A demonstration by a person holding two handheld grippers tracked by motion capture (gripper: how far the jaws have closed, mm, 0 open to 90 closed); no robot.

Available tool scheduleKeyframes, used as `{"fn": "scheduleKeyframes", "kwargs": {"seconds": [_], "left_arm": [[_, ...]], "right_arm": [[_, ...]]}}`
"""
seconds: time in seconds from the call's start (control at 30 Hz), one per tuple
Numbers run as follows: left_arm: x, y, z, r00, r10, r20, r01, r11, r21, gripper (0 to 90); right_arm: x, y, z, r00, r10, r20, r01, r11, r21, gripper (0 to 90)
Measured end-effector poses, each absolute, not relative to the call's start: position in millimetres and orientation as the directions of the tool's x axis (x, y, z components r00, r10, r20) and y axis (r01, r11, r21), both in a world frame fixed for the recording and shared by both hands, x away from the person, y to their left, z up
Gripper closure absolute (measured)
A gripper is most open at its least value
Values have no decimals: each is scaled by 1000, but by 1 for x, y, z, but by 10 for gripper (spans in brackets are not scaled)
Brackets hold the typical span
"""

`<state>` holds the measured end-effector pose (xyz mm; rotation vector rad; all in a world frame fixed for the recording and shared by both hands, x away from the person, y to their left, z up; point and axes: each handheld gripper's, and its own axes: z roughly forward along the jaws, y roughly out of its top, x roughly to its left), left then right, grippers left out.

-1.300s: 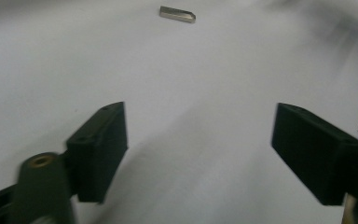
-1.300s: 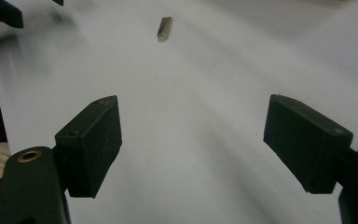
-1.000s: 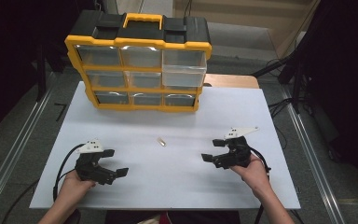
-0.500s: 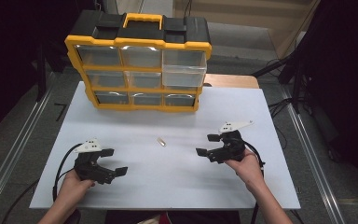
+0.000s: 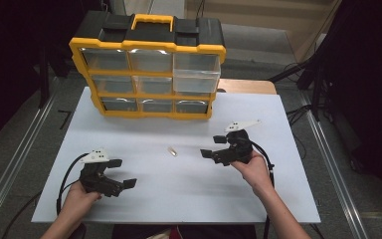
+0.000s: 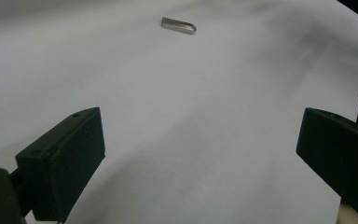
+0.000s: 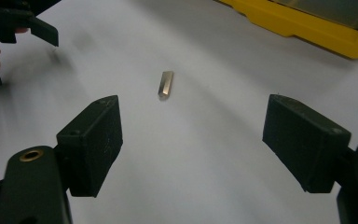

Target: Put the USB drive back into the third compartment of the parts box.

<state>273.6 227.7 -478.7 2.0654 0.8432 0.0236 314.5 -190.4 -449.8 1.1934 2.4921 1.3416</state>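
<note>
A small metal pin point(image 5: 172, 151) lies flat on the white table point(image 5: 179, 199), near its middle. The same pin point(image 6: 178, 25) shows far ahead in the left gripper view, and the pin point(image 7: 165, 84) lies just beyond the jaws in the right gripper view. My right gripper point(image 5: 212, 147) is open, a short way to the right of the pin, with its jaws pointing left at it. My left gripper point(image 5: 122, 174) is open near the front left, with nothing between its jaws.
A yellow and black drawer organizer point(image 5: 149, 64) with clear drawers stands upright at the back of the table; its yellow frame point(image 7: 307, 25) shows in the right gripper view. One upper-right drawer point(image 5: 197, 73) sticks out slightly. Cables trail from both grippers.
My right gripper has moved left and a little away from me, closer to the pin. The left gripper has stayed almost in place.
</note>
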Motion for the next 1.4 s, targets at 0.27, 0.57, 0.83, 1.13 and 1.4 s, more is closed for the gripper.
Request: {"fn": "scheduleKeyframes", "kwargs": {"seconds": [0.27,0.57,0.83,1.13,1.4], "left_arm": [[274,228,-479,768,576,-279,555,-384,738,19],[273,228,-479,771,572,-279,554,-387,737,19],[273,227,-479,770,575,-277,554,-387,737,19],[273,227,-479,771,573,-278,557,-393,732,19],[273,227,-479,770,577,-274,558,-399,728,19]], "right_arm": [[327,-176,-447,-709,641,294,602,334,725,188],[339,-161,-445,-706,648,285,605,344,718,188],[346,-148,-443,-698,665,265,605,350,715,187],[356,-129,-448,-698,664,269,617,367,696,183],[362,-116,-452,-698,659,279,628,377,681,181]]}}
